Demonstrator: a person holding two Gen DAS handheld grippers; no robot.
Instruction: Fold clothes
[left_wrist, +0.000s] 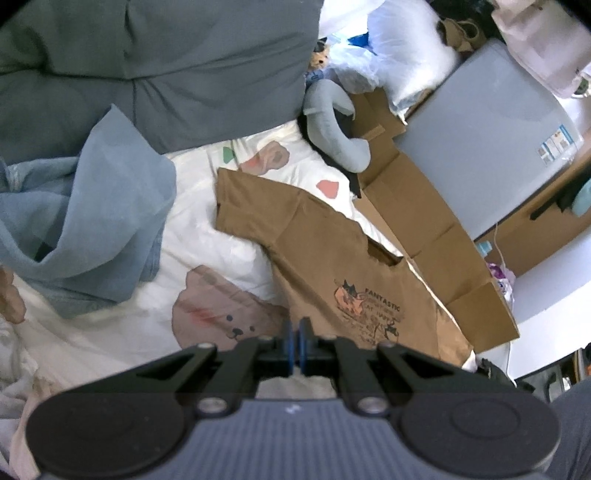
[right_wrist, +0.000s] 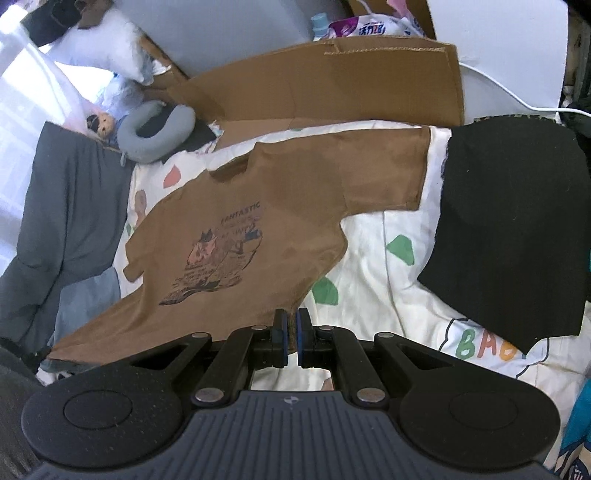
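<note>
Both jaws nearly shut, each pinching the hem of the brown tee (right_wrist: 236, 221).
Left gripper (left_wrist: 297, 345) and right gripper (right_wrist: 291, 338) should lift evenly, hem taut, tee square on the bed (right_wrist: 369, 266).

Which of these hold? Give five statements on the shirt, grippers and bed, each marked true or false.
1. The right gripper is shut on the shirt's lower edge. True.
2. The shirt lies print side down. False: its print faces up.
3. The shirt is blue. False: it is brown.
4. In the right wrist view, a black cloth lies on the bed to the right of the shirt. True.
5. The neck pillow rests on the shirt. False: it lies apart from it, beyond the collar end.
</note>
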